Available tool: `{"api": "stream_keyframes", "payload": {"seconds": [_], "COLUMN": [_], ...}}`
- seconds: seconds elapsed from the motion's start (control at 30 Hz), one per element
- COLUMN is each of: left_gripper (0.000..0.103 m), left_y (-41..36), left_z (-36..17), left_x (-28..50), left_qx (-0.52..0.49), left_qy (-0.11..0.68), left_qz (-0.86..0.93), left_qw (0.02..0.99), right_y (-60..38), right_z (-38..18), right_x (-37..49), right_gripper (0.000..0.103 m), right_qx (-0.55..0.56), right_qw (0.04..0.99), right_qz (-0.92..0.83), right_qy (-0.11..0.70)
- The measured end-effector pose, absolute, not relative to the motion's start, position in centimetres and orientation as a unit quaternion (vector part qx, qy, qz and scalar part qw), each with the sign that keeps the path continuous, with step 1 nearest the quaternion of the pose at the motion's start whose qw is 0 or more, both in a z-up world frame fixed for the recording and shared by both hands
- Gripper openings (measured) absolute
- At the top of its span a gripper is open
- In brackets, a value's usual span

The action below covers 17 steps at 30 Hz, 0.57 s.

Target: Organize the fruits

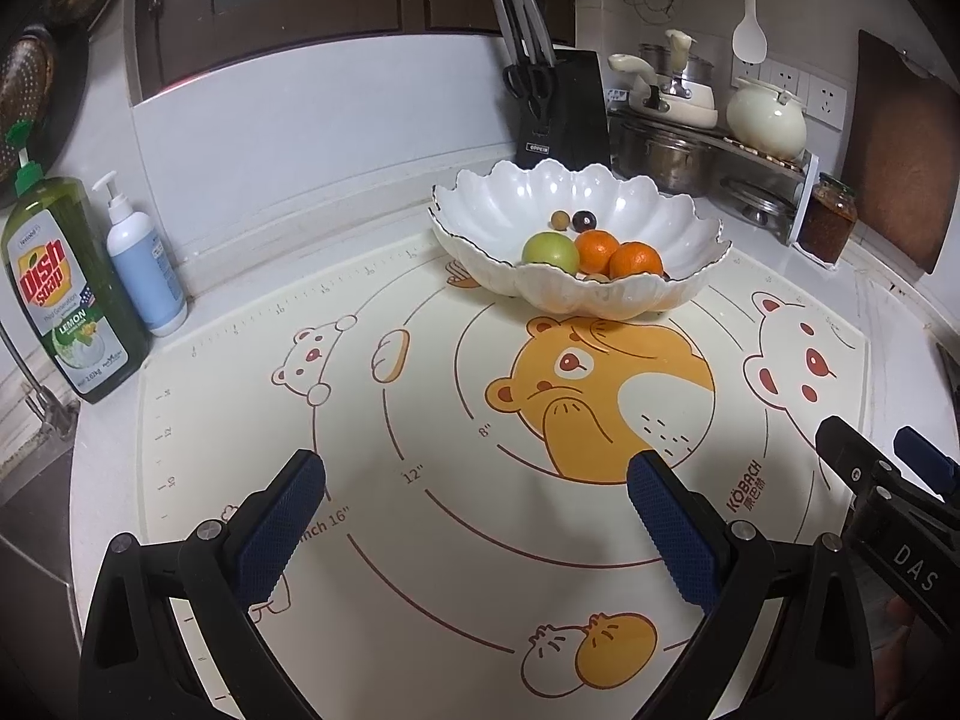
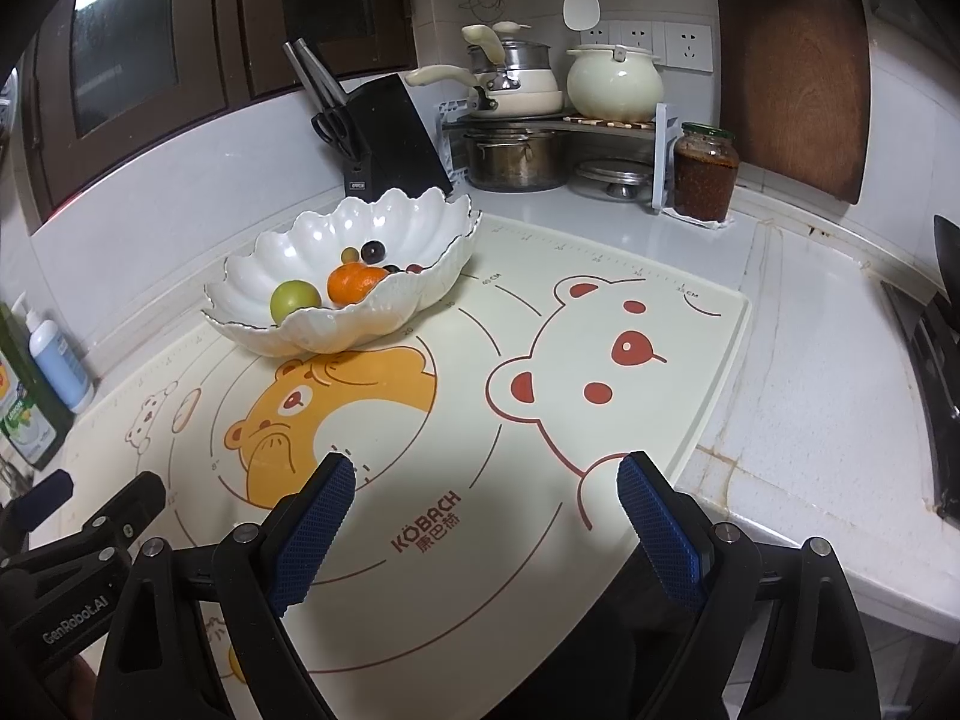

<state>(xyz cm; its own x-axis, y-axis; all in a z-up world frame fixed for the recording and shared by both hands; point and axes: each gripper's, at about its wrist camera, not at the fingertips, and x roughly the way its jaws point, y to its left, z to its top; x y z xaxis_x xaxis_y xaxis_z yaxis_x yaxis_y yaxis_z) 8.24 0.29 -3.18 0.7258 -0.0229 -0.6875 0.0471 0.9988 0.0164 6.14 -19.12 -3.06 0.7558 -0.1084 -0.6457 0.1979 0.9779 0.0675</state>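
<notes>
Baking mat below; left gripper, right gripper tilted downward, jaws apart, empty.

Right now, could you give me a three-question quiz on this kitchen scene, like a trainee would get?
1. True or false: the left gripper holds a fruit.
2. Which fruit lies nearest the green fruit in the white bowl? A) an orange B) a banana C) a strawberry
3. What is the bowl standing on?

Key:
1. False; both it and the right gripper are open and empty.
2. A, an orange touches it.
3. The bear-print mat.
</notes>
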Motion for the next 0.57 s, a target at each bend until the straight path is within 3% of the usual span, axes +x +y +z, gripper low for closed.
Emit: {"api": "stream_keyframes", "payload": {"seconds": [0.57], "left_gripper": [0.103], "left_y": [0.18], "left_z": [-3.68], "left_x": [8.44], "left_qx": [0.019], "left_qy": [0.38], "left_qz": [-0.019], "left_qw": [0.925], "right_y": [-19.04], "right_z": [-3.11], "right_x": [6.15], "right_gripper": [0.09], "right_qx": [0.067], "right_qw": [0.934], "right_qz": [-0.082], "right_qy": [0.34]}}
